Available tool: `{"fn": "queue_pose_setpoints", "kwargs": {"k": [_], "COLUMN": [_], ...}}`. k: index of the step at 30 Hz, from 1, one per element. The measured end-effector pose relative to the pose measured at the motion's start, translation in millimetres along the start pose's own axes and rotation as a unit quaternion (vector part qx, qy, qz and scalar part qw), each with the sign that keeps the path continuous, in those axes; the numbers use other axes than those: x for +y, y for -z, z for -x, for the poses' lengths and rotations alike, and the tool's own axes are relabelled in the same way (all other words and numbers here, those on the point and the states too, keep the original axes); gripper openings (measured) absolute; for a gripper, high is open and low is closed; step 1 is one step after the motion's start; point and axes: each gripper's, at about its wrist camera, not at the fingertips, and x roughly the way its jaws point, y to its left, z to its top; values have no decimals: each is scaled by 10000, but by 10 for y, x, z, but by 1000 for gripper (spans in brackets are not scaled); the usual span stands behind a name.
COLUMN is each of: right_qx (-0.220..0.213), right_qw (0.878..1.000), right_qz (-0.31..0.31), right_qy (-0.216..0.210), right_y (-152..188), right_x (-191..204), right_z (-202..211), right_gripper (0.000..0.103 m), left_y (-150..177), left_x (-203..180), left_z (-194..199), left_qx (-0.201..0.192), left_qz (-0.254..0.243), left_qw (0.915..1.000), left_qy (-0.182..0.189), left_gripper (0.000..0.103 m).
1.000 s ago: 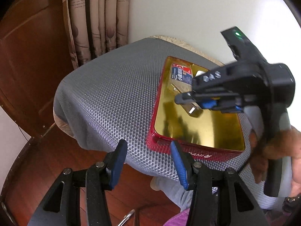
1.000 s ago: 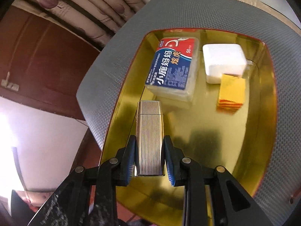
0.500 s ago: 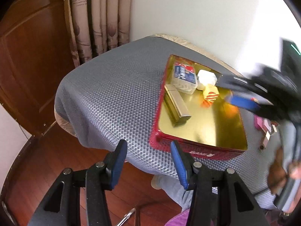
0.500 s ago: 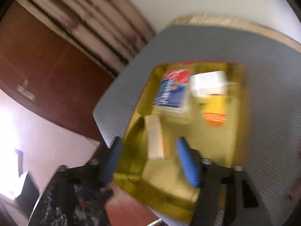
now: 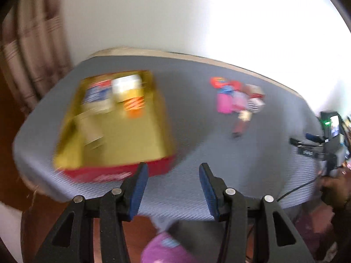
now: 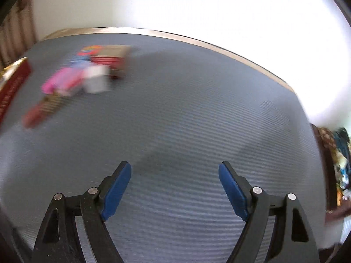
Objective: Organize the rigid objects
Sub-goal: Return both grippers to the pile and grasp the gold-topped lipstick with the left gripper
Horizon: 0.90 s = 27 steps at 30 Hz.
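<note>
Both of my views are smeared by motion blur, so much of what I describe is only rough shape and colour.

My left gripper [image 5: 173, 183] sits at the bottom centre of its frame, blue pads [image 5: 138, 189] parted with nothing between them, above the near edge of the grey mesh tabletop [image 5: 193, 131]. To the upper left of it lies the red tin [image 5: 122, 173] with its gold inside. In the tin I can make out a blue-and-white box [image 5: 96, 96], a white block [image 5: 126, 84], something yellow and orange [image 5: 133, 103] and a pale oblong [image 5: 91, 131] nearer the front; the blur hides their edges and any lettering. At centre right a heap of small objects [image 5: 235, 99] lies well apart from the tin: pink, red, white and striped pieces that I cannot separate.

My right gripper [image 6: 174, 186] is spread wide and holds nothing, low in its frame over bare grey mesh [image 6: 186, 114]. The same heap [image 6: 87, 76] shows in the upper left of that view as pink, white and dark red streaks, with a reddish stick-like piece [image 6: 39, 110] trailing toward the left edge. Only a corner of the tin's red wall [image 6: 13, 83] shows, cut off by the left border.

In the left view, my right gripper [image 5: 307, 143] is at the far right edge, mostly cropped.
</note>
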Motion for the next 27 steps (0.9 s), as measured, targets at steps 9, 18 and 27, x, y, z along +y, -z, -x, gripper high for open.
{"fn": "queue_pose_setpoints", "kwargs": {"k": [9, 18, 27], "right_qx": [-270, -331, -330], "right_qw": [9975, 9925, 9912], "right_qz": [-509, -710, -668], "right_qy": [-400, -936, -1098], "right_y": [89, 79, 116], "right_x": [-286, -389, -484], "right_z": [-105, -82, -46], "right_gripper": [98, 98, 99], "left_y": [-624, -852, -822], "left_x": [-974, -1450, -1484], "left_z": [-745, -1330, -1702], "left_qx": [309, 722, 1135], "left_qz": [-1117, -1781, -1905], "left_qw": [9907, 9782, 9734], "left_qy": [716, 784, 576], "left_gripper": [49, 49, 49]}}
